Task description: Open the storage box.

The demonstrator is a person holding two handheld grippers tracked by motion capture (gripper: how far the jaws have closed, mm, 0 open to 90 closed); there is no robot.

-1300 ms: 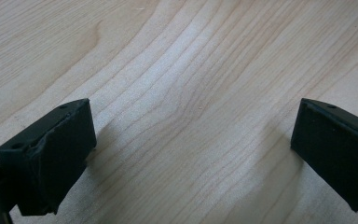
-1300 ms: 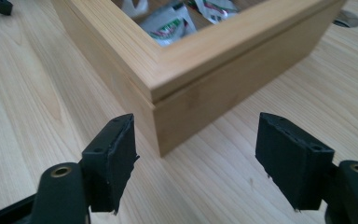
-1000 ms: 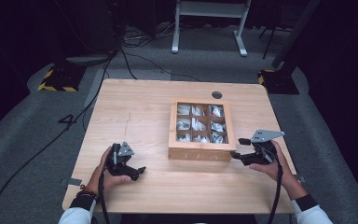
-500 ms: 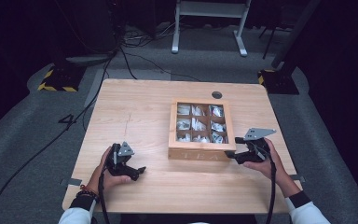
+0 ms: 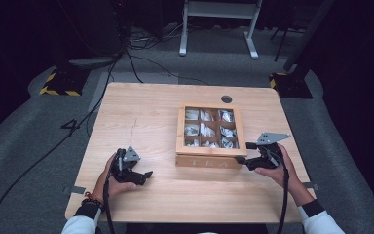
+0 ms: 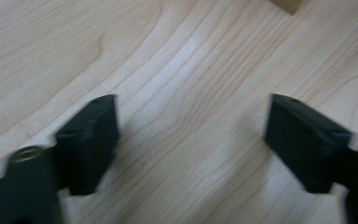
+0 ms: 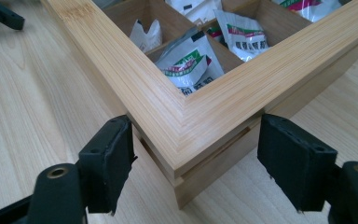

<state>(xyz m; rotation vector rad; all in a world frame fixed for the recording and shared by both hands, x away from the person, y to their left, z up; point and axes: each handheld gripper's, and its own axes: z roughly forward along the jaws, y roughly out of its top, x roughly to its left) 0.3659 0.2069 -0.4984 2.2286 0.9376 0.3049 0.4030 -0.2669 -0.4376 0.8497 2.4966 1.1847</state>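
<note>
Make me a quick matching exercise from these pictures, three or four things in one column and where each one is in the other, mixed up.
1. left gripper
2. right gripper
3. tea box
4. sachets

a. inside the box compartments
b. jaws either side of the box's near right corner
c. on the table's right half
d. over bare wood, near left

Pairs: 1-d, 2-b, 3-c, 4-a

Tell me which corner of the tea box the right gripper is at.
The near right corner of the tea box: the right gripper straddles it with jaws open, while the other three corners have no gripper by them.
</note>
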